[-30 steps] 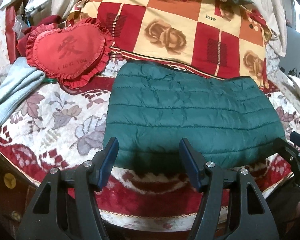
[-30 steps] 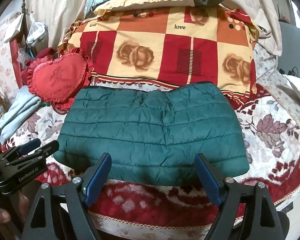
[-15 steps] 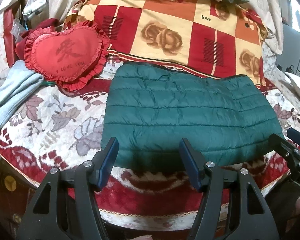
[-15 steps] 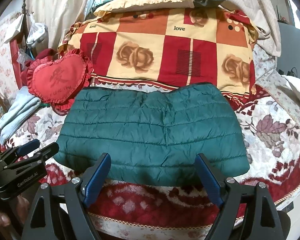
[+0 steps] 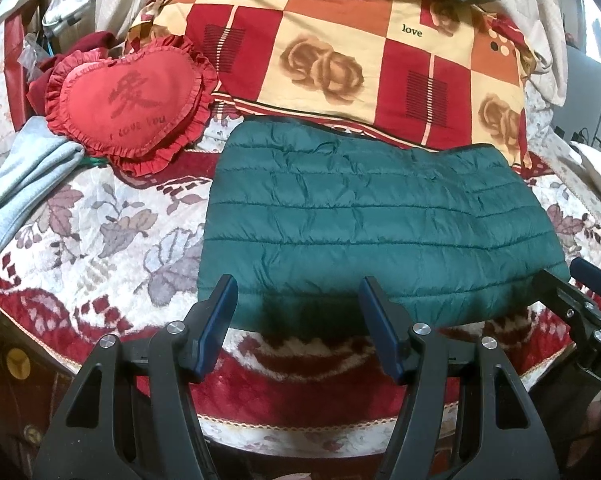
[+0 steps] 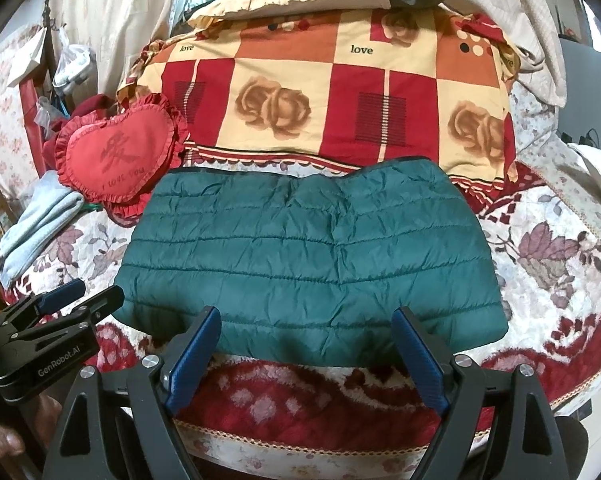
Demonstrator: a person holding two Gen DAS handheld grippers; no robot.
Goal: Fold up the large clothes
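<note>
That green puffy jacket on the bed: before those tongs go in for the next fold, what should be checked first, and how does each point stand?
1. Left tongs open and empty: ok.
2. Right tongs open and empty: ok.
3. Green jacket lying flat in a folded rectangle: ok.
4. Jacket's near edge within reach, just ahead of both tongs: ok.
5. Heart pillow clear of the jacket: ok, a gap shows.
6. Layers underneath lined up evenly: cannot tell, hidden.

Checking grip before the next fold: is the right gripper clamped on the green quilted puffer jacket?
No: the right gripper is open, its blue fingers spread just short of the green quilted puffer jacket.
</note>
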